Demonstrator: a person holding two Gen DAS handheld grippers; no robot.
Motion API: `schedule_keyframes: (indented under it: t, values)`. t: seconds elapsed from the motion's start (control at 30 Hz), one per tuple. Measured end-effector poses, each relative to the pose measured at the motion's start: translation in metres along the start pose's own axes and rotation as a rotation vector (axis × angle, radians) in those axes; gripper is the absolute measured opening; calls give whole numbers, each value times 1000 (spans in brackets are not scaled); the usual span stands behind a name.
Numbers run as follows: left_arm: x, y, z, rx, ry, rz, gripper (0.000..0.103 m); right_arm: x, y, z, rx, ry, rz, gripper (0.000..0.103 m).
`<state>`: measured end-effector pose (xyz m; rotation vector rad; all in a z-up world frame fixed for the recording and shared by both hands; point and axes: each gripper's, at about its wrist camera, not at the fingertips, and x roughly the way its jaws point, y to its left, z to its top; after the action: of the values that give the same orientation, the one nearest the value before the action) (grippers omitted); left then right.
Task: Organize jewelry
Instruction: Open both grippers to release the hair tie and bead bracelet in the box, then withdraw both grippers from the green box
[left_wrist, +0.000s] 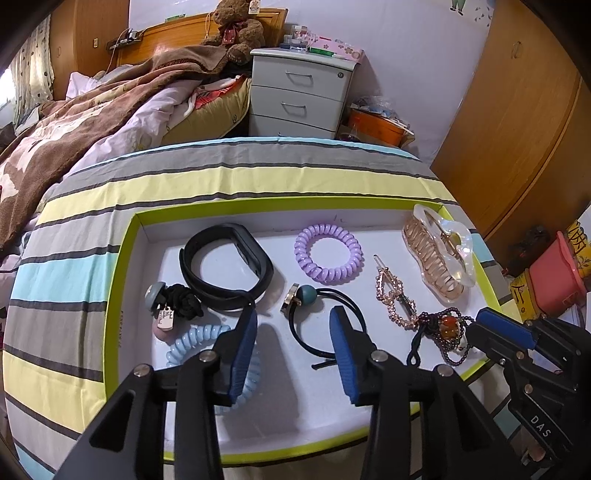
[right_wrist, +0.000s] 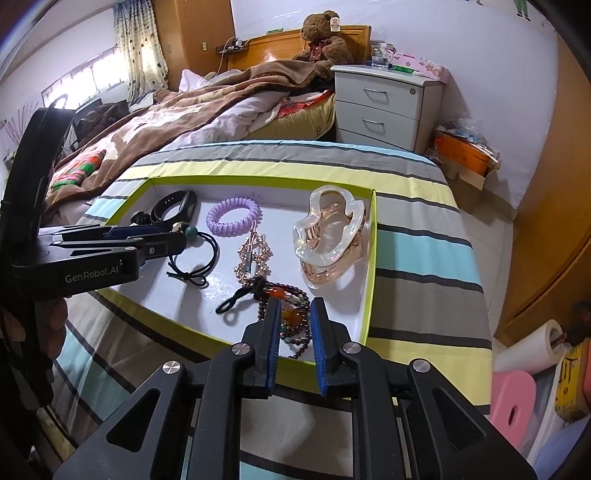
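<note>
Plainly sorted already: from the left wrist, a tray (left_wrist: 127, 266) on the striped bed, holding a black band (left_wrist: 225, 266), purple coil (left_wrist: 328, 254), claw clip (left_wrist: 437, 254) and blue coil (left_wrist: 192, 345), each laid apart. Left tongs (left_wrist: 293, 317) parted, gripping nothing, over a black hair tie (left_wrist: 325, 321).

From the right wrist, right tongs (right_wrist: 294, 306) slightly parted astride the beads (right_wrist: 291, 317) at the tray's near edge, pads seemingly clear, likely releasing.

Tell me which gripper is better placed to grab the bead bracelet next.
Right. The right gripper hangs directly over the bead bracelet at the tray's near corner, jaws slightly apart with beads showing between them. The left gripper is open beside the black hair tie, farther from the beads.
</note>
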<state>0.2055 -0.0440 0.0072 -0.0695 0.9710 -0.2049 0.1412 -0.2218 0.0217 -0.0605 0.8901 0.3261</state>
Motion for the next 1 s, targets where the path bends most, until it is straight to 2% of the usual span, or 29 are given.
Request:
schedule_keyframes:
  t: [0.03, 0.1, 0.13, 0.17, 0.43, 0.63, 1.0]
  values:
    - [-1, 0, 0, 1, -2, -1, 43, -1, 0, 0, 3, -2, 1, 18]
    - [-3, -1, -1, 2, -5, 1, 47, -3, 0, 0, 10, -8, 4, 28]
    - [-3, -1, 0, 1, -5, 3, 49, -4, 0, -1, 14, -12, 6, 37]
    - [-4, 0, -1, -1, -7, 4, 49, -5, 0, -1, 19, -17, 8, 38]
    - [-14, 0, -4, -1, -23, 18, 58, -14, 1, -3, 38, -41, 9, 38]
    - [-24, 0, -8, -6, -39, 29, 59, -23, 4, -6, 62, -70, 6, 38]
    - [-54, 0, -30, -1, -129, 115, 62, -44, 16, -21, 99, -151, -27, 38]
